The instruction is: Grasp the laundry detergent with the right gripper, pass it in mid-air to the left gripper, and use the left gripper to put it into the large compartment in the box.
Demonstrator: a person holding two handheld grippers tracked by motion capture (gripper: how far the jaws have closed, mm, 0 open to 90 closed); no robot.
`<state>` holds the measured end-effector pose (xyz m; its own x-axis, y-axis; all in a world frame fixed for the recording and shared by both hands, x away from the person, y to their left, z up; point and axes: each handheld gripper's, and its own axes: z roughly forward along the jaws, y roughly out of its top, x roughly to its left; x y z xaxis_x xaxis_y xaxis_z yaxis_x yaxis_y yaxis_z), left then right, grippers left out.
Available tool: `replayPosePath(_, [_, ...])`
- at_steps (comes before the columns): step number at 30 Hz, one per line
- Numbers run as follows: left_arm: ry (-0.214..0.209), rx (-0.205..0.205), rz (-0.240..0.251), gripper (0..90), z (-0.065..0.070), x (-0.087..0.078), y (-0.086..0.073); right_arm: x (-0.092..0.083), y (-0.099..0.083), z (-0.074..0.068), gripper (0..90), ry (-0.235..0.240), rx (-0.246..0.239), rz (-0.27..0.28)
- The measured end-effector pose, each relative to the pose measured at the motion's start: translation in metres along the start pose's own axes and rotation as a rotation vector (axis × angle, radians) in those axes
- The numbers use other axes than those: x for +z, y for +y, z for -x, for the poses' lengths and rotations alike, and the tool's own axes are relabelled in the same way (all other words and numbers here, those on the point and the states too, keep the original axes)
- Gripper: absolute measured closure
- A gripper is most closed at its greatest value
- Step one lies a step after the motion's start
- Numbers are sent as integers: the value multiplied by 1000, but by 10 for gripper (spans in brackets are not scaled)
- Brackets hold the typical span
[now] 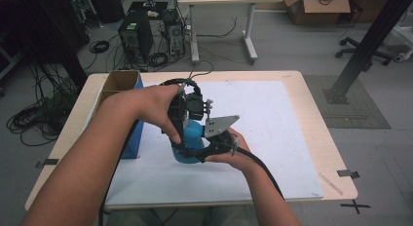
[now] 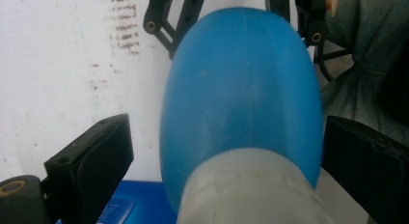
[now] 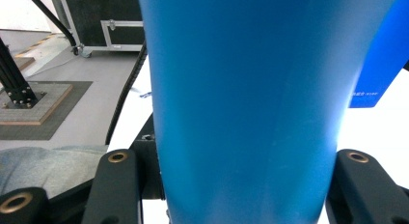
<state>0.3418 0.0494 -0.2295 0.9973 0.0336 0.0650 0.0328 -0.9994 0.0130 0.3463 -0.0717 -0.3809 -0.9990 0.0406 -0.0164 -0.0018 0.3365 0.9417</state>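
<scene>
Table [image 1: 311, 138] margins wide around bottle [image 1: 192, 138]

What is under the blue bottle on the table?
Under the blue bottle the white mat is visible around it. The spot directly beneath its base is covered by the bottle and both hands.

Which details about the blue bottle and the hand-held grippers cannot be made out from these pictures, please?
- Blue bottle: its base in the high view, hidden by hands.
- Its cap end, cut off by the right gripper view's top edge.
- Left hand-held gripper: whether both pads touch; a gap shows left.
- Cardboard box: its contents, too small.
</scene>
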Motion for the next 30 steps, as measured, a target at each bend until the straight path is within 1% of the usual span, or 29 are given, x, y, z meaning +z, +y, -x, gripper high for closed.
replayPosePath(8, [-1, -1, -3, 54, 1, 4, -1, 2, -1, -1, 444, 2, 7, 1])
replayPosePath(10, [0, 8, -11, 55, 1, 5, 0, 3, -1, -1, 444, 3, 6, 1])
replayPosePath(16, [4, 14, -8, 65, 1, 4, -1, 3, -2, -1, 444, 1, 10, 1])
replayPosePath(18, [-2, 16, -7, 96, 1, 4, -1, 3, -2, -1, 444, -1, 8, 4])
replayPosePath(25, [0, 5, -4, 128, 1, 6, 0, 3, -2, -1, 444, -1, 7, 4])
replayPosePath(30, [-4, 10, -11, 148, 1, 8, 0, 2, -2, -1, 445, -3, 4, 3])
